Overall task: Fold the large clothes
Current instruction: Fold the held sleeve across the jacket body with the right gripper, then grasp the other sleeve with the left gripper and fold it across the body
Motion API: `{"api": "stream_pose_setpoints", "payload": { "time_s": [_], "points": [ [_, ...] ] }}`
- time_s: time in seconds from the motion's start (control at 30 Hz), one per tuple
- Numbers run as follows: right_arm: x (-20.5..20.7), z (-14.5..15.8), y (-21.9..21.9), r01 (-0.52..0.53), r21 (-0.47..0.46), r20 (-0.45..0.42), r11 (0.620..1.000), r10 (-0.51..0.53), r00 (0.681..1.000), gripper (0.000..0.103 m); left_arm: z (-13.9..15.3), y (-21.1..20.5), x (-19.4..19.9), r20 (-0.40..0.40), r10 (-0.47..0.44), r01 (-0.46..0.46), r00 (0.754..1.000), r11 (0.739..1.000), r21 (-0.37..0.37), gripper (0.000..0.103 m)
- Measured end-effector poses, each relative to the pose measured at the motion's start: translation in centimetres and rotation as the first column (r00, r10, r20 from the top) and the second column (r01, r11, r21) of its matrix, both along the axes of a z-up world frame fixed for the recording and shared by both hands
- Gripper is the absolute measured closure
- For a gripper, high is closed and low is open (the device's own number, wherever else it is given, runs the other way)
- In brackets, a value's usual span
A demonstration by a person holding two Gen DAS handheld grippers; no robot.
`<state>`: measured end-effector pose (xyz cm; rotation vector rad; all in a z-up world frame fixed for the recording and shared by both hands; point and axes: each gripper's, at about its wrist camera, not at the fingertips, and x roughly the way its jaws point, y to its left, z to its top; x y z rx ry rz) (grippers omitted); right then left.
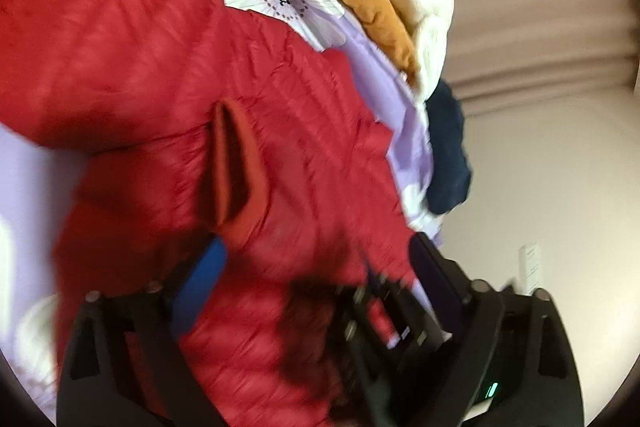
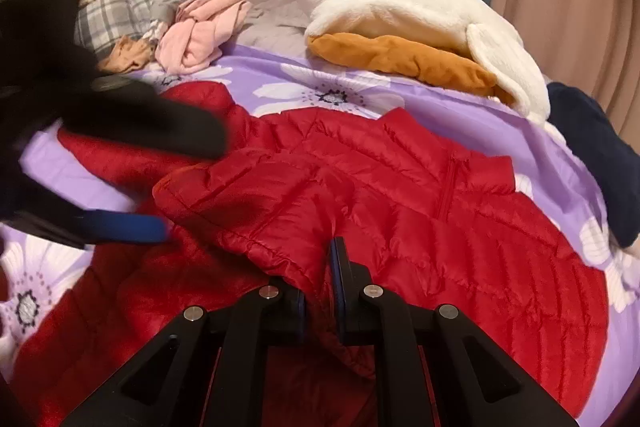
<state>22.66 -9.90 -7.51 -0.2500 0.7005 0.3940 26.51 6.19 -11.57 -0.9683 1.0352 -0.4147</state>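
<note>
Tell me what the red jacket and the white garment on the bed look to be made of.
Red jacket: thin, slightly shiny quilted shell, probably nylon or polyester with padding, judging by the stitched puffy channels. White garment: matte, fuzzy pile, likely fleece or sherpa; its soft, napped surface shows no sheen.

2 wrist views close above the bed, angled down, sharing the red jacket (image 2: 400,187), left apparently rolled.

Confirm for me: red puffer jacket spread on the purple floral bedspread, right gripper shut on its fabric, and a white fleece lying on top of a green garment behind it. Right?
Not quite. The garment under the white fleece is orange-brown, not green; the right wrist view shows it plainly. The rest holds: the red puffer jacket lies on the purple floral bedspread, and the right gripper is shut on its fabric.
</note>
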Motion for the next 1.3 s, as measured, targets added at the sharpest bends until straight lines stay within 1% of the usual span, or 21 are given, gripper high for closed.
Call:
{"api": "stream_pose_setpoints", "payload": {
  "time_s": [0.03,0.1,0.17,0.2,0.23,0.33,0.4,0.47,0.57,0.6,0.63,0.67,0.7,0.77,0.83,0.9,0.93,1.0,1.1,1.2,1.3],
  "points": [
    [0.0,0.0,0.0,0.0,0.007,-0.003,1.0,0.0,1.0,0.091,-0.1,-0.4,0.6,-0.006,0.006,-0.006,1.0,1.0,0.009,0.033],
    [0.2,0.0,-0.1,0.002,0.021,-0.024,1.0,-0.001,1.0,0.089,-0.2,-0.8,1.8,-0.019,0.006,-0.005,1.0,0.999,0.053,0.086],
    [0.2,0.2,-0.6,0.006,0.046,-0.05,0.999,-0.003,0.999,0.074,-0.1,-0.4,2.1,-0.014,0.023,-0.022,1.0,0.996,0.089,0.087],
    [0.1,0.4,-1.0,0.008,0.055,-0.051,0.998,-0.006,0.999,0.054,0.4,-0.2,2.2,0.011,0.041,-0.042,0.999,0.99,0.137,0.087],
    [-0.2,0.7,-1.6,0.013,0.077,-0.048,0.997,-0.009,0.999,0.04,0.5,0.3,1.9,0.028,0.049,-0.053,0.998,0.985,0.164,0.087],
    [-1.0,1.8,-4.4,0.018,0.179,-0.035,0.984,-0.012,0.999,0.038,1.1,1.6,1.6,0.064,0.08,-0.093,0.995,0.965,0.244,0.087],
    [-0.8,2.2,-6.8,0.075,0.244,-0.046,0.967,-0.066,0.997,0.038,0.6,2.5,1.8,0.058,0.077,-0.09,0.995,0.956,0.281,0.087],
    [0.2,2.1,-9.6,0.18,0.288,-0.072,0.94,-0.166,0.983,0.038,-0.1,3.2,1.9,0.043,0.084,-0.093,0.996,0.945,0.315,0.086],
    [1.7,0.7,-13.3,0.359,0.313,-0.162,0.879,-0.324,0.932,0.039,-1.4,3.7,2.0,0.026,0.082,-0.086,0.996,0.935,0.344,0.086],
    [1.9,0.2,-14.0,0.39,0.312,-0.178,0.866,-0.349,0.92,0.043,-1.8,3.7,2.0,0.016,0.075,-0.076,0.997,0.933,0.351,0.083],
    [2.2,-0.4,-14.5,0.419,0.295,-0.194,0.859,-0.375,0.906,0.05,-2.3,3.6,2.0,0.002,0.063,-0.059,0.998,0.931,0.36,0.083],
    [2.7,-1.5,-14.9,0.454,0.249,-0.225,0.856,-0.404,0.886,0.052,-2.7,3.5,2.0,-0.015,0.049,-0.04,0.999,0.931,0.363,0.079],
    [3.2,-2.3,-15.1,0.468,0.215,-0.248,0.857,-0.416,0.875,0.055,-3.0,3.2,2.2,-0.034,0.039,-0.024,0.999,0.93,0.366,0.07],
    [3.9,-3.8,-15.2,0.481,0.166,-0.274,0.861,-0.428,0.861,0.058,-3.4,3.0,2.0,-0.049,0.031,-0.012,0.998,0.934,0.356,0.063],
    [4.5,-4.1,-15.1,0.471,0.157,-0.281,0.868,-0.418,0.864,0.058,-3.0,3.5,1.5,-0.051,0.037,-0.017,0.998,0.938,0.346,0.056],
    [4.6,-3.6,-15.1,0.473,0.16,-0.289,0.866,-0.417,0.861,0.058,-2.4,4.5,0.7,-0.044,0.049,-0.032,0.998,0.944,0.328,0.043],
    [4.4,-3.1,-15.1,0.474,0.168,-0.292,0.864,-0.416,0.861,0.058,-1.9,5.4,0.0,-0.033,0.062,-0.048,0.998,0.947,0.318,0.041],
    [3.4,-2.0,-15.2,0.464,0.208,-0.28,0.861,-0.402,0.872,0.058,-1.1,8.0,-1.7,-0.01,0.102,-0.094,0.995,0.95,0.299,0.027],
    [0.9,-0.2,-15.3,0.425,0.262,-0.227,0.866,-0.373,0.9,0.058,-0.6,12.3,-3.9,0.013,0.186,-0.182,0.982,0.944,0.276,0.024],
    [-1.5,1.2,-15.0,0.373,0.292,-0.178,0.881,-0.333,0.926,0.058,-0.9,18.0,-5.9,-0.008,0.31,-0.3,0.951,0.927,0.226,0.024],
    [-3.2,2.0,-14.7,0.332,0.314,-0.148,0.889,-0.3,0.942,0.058,-1.8,23.2,-7.7,-0.033,0.438,-0.429,0.898,0.891,0.15,0.024]
  ]
}}
